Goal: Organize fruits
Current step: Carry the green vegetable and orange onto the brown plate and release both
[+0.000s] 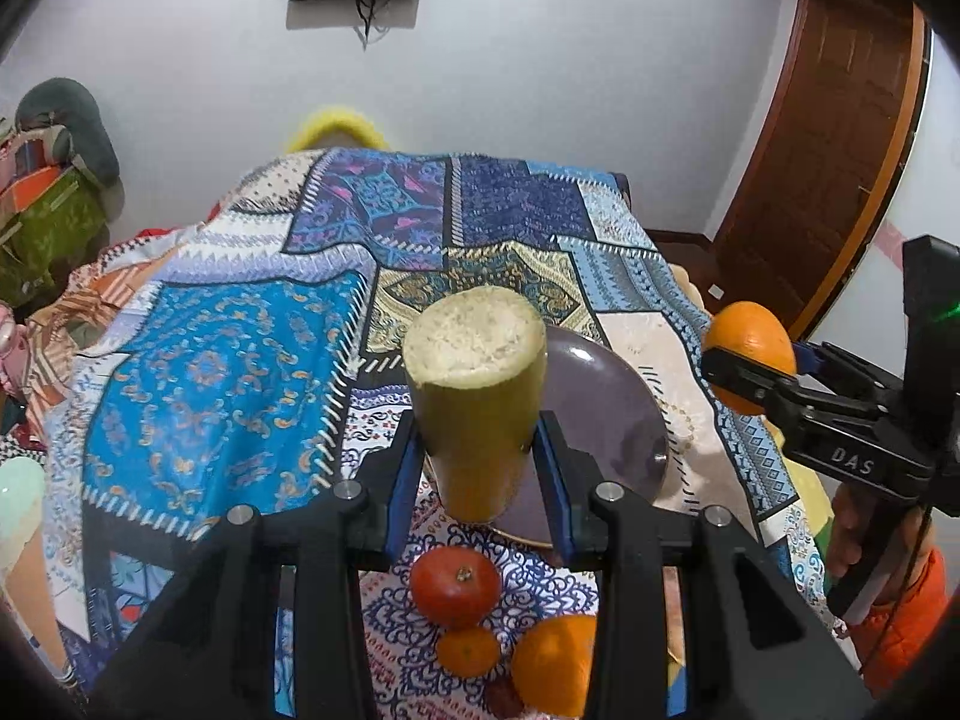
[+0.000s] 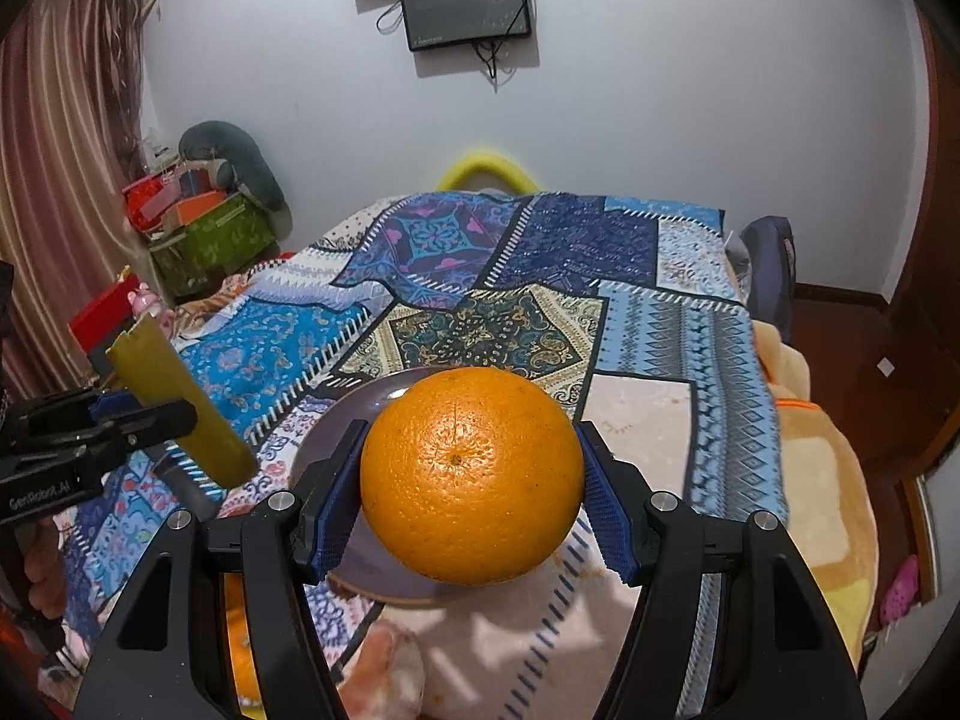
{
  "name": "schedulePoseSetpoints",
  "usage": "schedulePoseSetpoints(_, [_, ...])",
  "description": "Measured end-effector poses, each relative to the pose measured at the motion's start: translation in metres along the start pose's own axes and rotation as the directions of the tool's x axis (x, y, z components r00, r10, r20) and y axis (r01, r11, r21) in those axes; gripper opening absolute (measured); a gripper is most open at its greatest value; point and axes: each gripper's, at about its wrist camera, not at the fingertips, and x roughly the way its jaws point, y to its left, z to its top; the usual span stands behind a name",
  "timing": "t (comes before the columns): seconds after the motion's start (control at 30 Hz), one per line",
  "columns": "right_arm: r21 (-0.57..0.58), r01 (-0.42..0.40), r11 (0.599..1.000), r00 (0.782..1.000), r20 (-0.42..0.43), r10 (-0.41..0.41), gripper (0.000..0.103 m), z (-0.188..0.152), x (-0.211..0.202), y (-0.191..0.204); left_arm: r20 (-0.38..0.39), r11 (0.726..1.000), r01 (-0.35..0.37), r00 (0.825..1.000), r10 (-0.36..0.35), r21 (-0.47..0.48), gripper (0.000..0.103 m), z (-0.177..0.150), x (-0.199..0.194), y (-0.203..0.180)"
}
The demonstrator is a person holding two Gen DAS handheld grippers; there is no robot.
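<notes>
My left gripper (image 1: 480, 474) is shut on a yellow-green sugarcane piece (image 1: 474, 396) with a pale cut end, held above the purple plate (image 1: 606, 414). It shows at the left of the right wrist view (image 2: 174, 402). My right gripper (image 2: 468, 498) is shut on a large orange (image 2: 471, 474), held over the plate (image 2: 336, 426); in the left wrist view the orange (image 1: 750, 348) is at the right. On the cloth below lie a red tomato-like fruit (image 1: 456, 585), a small orange (image 1: 468, 651) and a bigger orange (image 1: 555, 663).
A patterned patchwork cloth (image 1: 228, 360) covers the table. A green box with clutter (image 2: 210, 234) stands at the far left by a curtain. A screen (image 2: 465, 6) hangs on the wall. A brown wooden door (image 1: 828, 138) is at the right.
</notes>
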Motion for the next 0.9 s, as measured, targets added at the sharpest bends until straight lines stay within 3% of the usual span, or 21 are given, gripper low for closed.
schedulePoseSetpoints(0.47, [-0.041,0.018,0.999,0.991,-0.131,-0.023,0.063,0.001,0.072,-0.01,-0.129,0.997,0.061,0.989,-0.067,-0.048,0.037,0.014,0.076,0.011])
schedulePoseSetpoints(0.9, [-0.063,0.0,0.998,0.98,-0.199,-0.012,0.063,0.003,0.104,-0.013,-0.151,0.996,0.064,0.986,-0.072,-0.059,0.037,0.034,0.108,0.01])
